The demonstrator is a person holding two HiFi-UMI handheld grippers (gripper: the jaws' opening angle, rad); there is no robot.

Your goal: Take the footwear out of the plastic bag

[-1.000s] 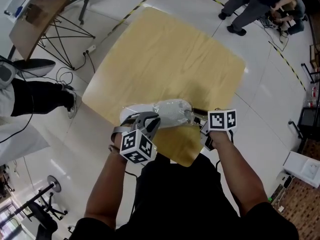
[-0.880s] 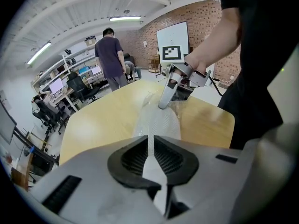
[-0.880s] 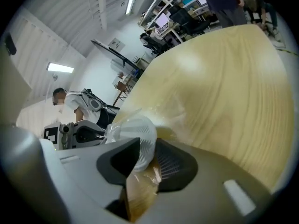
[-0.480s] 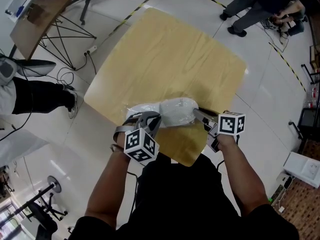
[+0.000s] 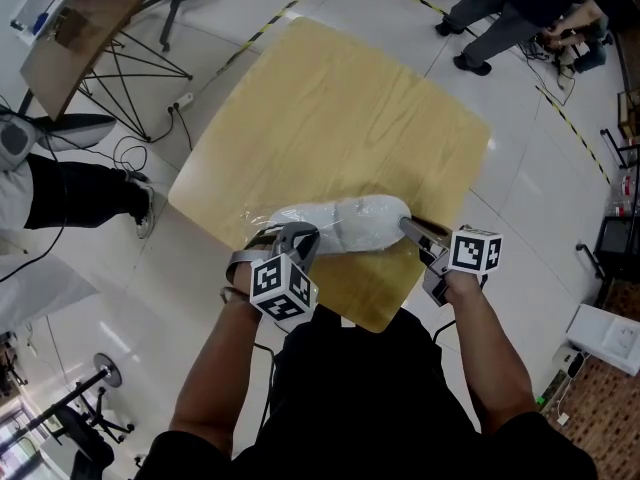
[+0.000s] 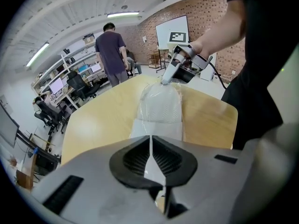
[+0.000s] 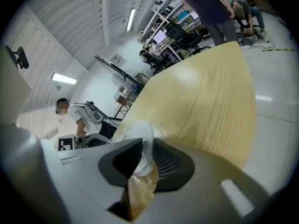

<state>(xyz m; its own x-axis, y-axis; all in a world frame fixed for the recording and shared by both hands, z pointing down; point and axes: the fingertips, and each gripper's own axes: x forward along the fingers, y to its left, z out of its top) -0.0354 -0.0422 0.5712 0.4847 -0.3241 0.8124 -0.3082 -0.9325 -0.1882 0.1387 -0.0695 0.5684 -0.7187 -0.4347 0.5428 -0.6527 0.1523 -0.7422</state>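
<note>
A pale wooden bench (image 5: 330, 98) stands on a white tiled floor. Near its front edge lies the white shoe (image 5: 365, 218), inside the clear plastic bag (image 5: 300, 218) and stretched between both grippers. The left gripper (image 6: 150, 146), its jaws just closing, pinches the bag's thin film. The right gripper (image 7: 142, 164), also just closing, clamps the shoe's right end.

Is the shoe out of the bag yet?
Not yet. Done: nothing; the shoe lies inside the plastic bag on the table. In hand: both grippers have just been closing, the left gripper on the bag's flat end, the right gripper on the shoe's other end. To do: pull the shoe free.
</note>
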